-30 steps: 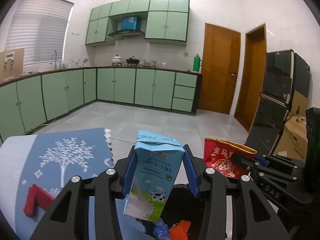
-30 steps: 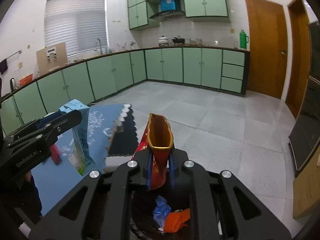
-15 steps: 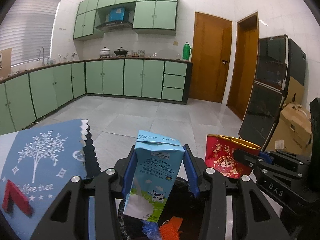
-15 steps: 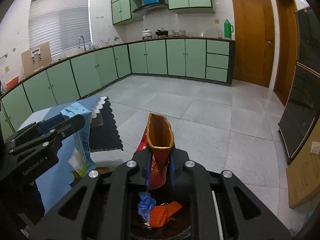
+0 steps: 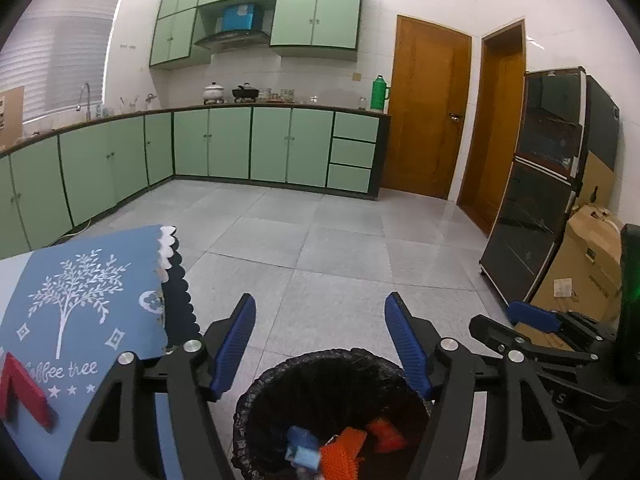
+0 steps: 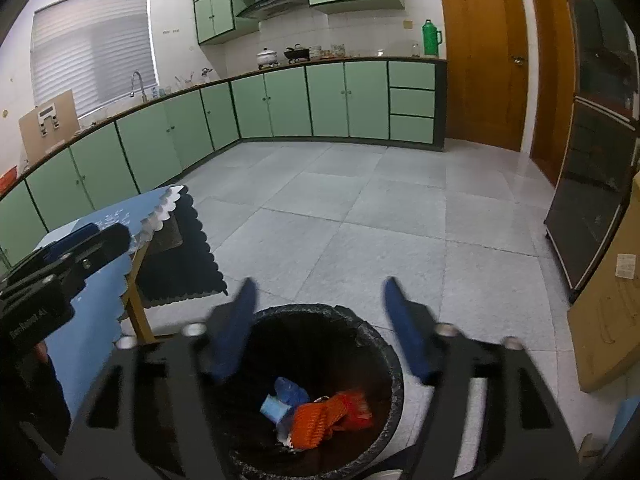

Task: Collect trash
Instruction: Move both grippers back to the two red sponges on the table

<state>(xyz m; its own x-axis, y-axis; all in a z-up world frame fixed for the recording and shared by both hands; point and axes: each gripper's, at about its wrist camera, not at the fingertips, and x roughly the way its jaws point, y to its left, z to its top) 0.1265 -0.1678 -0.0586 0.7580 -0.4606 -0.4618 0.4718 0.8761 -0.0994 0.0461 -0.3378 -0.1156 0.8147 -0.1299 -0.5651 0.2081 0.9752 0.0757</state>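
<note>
A black-lined trash bin (image 5: 256, 396) stands on the floor below both grippers; it also shows in the right wrist view (image 6: 384, 344). Inside lie the blue milk carton (image 5: 302, 450), orange netting (image 5: 340, 456) and the red packet (image 5: 386, 434); in the right wrist view the carton (image 6: 276, 406) and the red packet (image 6: 358, 406) lie at the bottom. My left gripper (image 5: 320, 344) is open and empty above the bin. My right gripper (image 6: 320, 328) is open and empty above it too, slightly blurred.
A table with a blue tree-print cloth (image 5: 80, 304) stands left of the bin, with a red object (image 5: 24, 392) on it. A black cabinet (image 5: 548, 184) and cardboard boxes (image 5: 588, 264) stand at the right. Green kitchen cabinets (image 5: 272, 144) line the far wall.
Both grippers have opened. The milk carton has left the left gripper and the red packet has left the right gripper; both now lie in the bin.
</note>
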